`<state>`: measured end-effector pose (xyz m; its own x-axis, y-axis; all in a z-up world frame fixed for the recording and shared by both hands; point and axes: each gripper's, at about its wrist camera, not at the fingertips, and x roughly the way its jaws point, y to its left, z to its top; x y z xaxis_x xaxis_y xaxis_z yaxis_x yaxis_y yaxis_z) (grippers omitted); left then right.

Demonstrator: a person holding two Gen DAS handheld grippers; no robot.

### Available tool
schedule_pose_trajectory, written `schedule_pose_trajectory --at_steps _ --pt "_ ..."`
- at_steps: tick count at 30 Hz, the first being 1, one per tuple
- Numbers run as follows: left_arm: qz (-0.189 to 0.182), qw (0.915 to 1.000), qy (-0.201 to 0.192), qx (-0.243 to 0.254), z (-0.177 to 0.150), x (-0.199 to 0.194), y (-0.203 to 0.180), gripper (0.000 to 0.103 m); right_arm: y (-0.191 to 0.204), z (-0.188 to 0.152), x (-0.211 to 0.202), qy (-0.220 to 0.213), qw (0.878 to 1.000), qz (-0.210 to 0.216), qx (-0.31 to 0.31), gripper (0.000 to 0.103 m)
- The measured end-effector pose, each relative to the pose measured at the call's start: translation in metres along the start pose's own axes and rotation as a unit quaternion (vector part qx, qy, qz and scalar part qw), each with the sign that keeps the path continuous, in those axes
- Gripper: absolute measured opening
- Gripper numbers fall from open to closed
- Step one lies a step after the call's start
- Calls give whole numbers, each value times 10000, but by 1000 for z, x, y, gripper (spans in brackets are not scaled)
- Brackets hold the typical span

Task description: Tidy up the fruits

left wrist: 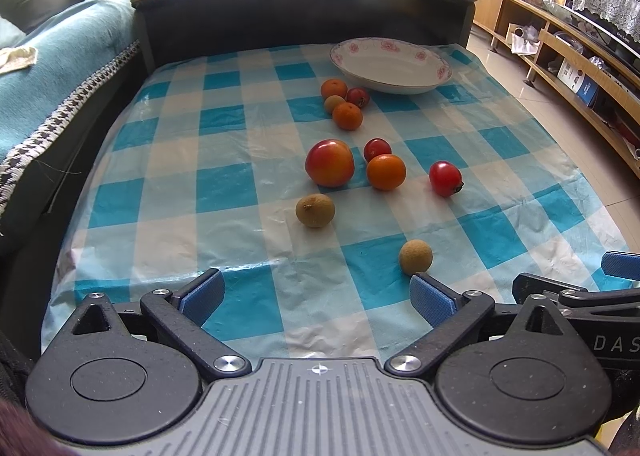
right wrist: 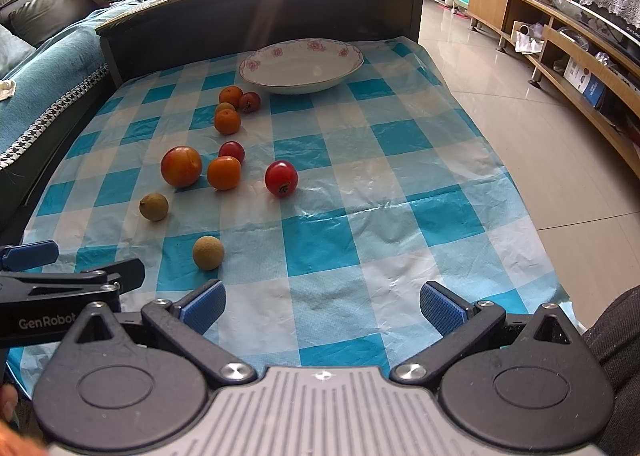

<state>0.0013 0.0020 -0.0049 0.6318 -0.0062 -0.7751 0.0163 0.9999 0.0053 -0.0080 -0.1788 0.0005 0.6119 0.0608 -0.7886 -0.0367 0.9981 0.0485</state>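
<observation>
Item: nearest fruit, a small round tan longan-like fruit [left wrist: 415, 256], lying loose on the blue-and-white checked plastic tablecloth [left wrist: 224, 191], just beyond the right fingertip of the left gripper [left wrist: 318, 298] at about 1 o'clock, and at about 11 o'clock from the right gripper [right wrist: 322, 306]; both sets of jaws stand wide apart, holding nothing. Being round, it offers no long axis to align with (the left gripper looks the nearer). Destination, presumably: empty white shallow bowl with pink floral rim [left wrist: 390, 65] at 12 o'clock by the far edge, with open cloth to the right of the other scattered fruits.
</observation>
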Motion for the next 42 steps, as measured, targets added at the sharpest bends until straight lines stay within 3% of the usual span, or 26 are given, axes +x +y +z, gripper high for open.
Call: schedule_pose_trajectory --at_steps 30,42 --pt "90 9999 60 -34 2 6 3 94 7 7 10 76 9997 222 -26 103" --pt "224 9997 75 -55 10 16 12 93 21 17 21 61 9978 506 -417 87"
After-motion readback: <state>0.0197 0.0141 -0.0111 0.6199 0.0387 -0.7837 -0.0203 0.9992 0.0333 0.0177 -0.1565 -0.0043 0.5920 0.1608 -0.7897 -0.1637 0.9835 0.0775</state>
